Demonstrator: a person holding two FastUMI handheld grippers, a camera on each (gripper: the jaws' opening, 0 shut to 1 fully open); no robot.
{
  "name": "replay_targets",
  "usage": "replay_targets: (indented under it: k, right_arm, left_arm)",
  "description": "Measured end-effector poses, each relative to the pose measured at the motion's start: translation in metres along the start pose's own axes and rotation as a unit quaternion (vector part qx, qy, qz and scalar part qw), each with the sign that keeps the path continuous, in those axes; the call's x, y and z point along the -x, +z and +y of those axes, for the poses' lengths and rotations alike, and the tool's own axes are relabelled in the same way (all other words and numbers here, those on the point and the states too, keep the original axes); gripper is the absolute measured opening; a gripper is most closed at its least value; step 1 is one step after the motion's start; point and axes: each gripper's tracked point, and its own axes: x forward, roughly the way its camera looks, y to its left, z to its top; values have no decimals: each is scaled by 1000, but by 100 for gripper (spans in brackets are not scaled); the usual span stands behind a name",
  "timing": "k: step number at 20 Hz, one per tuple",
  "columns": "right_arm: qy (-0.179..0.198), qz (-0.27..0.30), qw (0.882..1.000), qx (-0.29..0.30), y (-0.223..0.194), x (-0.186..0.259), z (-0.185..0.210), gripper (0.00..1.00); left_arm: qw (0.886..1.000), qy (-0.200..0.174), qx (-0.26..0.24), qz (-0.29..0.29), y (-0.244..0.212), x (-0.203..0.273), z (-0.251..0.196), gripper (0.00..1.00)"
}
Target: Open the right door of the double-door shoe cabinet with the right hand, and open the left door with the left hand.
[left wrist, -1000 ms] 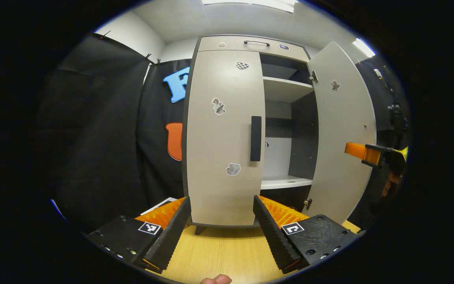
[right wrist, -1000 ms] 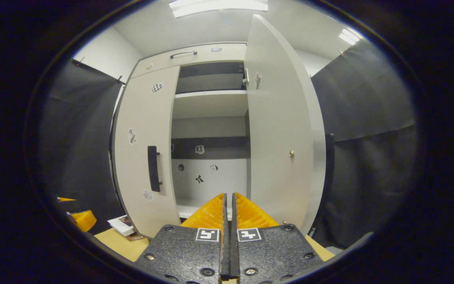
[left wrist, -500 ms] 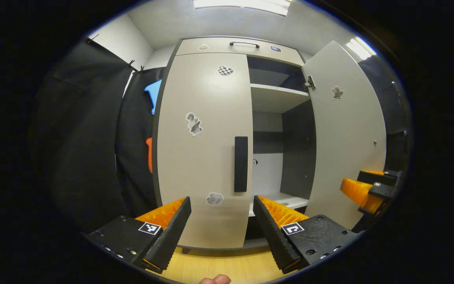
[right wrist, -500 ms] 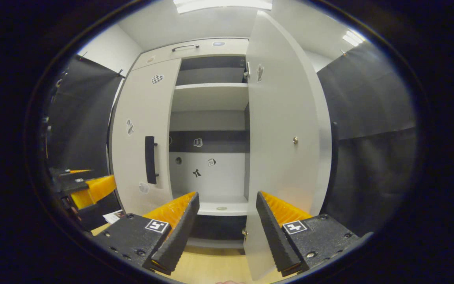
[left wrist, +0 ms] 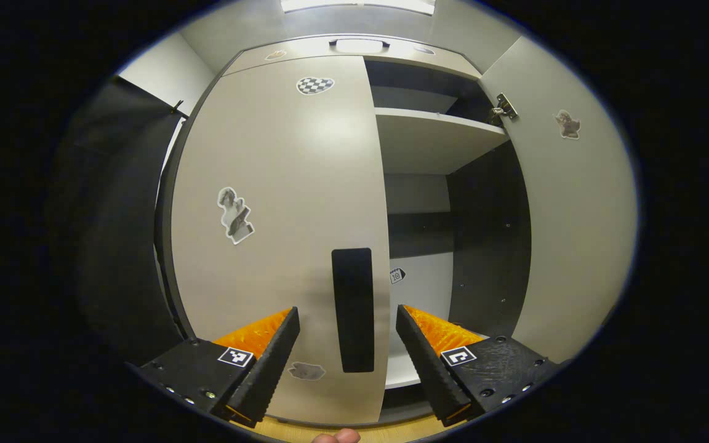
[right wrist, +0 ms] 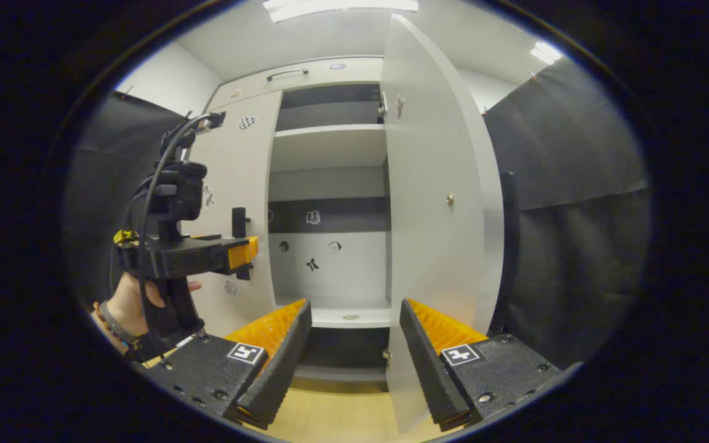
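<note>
Jaws wide apart, left gripper (left wrist: 347, 335) straddling handle (left wrist: 352, 309).

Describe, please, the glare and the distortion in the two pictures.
Left gripper view: a soft glare patch on the left door and a bright one on the top handle; the door edges bow outward. Right gripper view: ceiling lights wash out; the right door curves, everything sharp.
</note>
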Motion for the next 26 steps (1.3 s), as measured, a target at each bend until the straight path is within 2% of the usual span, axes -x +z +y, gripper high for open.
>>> replay_targets:
  k: [2, 5, 17, 20, 22, 23, 25, 26]
  right_arm:
    - [2, -3, 1000, -2, 1, 0, 1, 87]
    - [1, -4, 1000, 8, 1, -1, 0, 89]
    - [9, -7, 1000, -6, -1, -4, 3, 89]
    - [13, -5, 1000, -15, -4, -4, 4, 89]
    - [14, -3, 1000, -15, -5, -4, 4, 89]
    - [13, -4, 1000, -14, -5, -4, 3, 89]
    - [14, -5, 1000, -12, -4, -4, 4, 89]
    - [16, -7, 1000, -12, -3, -4, 4, 89]
  left_arm:
    - [1000, 1, 12, 9, -4, -9, -1, 95]
    - [999, 13, 22, 22, -11, -20, 4, 96]
    - [999, 18, 28, 15, -9, -19, 3, 96]
    - [999, 16, 32, 24, -10, -20, 1, 92]
    - [999, 8, 43, 29, -12, -17, -6, 86]
    - [998, 12, 49, 26, -11, -15, -3, 78]
    - [998, 5, 56, 19, -11, -16, -2, 34]
    - [999, 6, 44, 20, -13, -17, -1, 31]
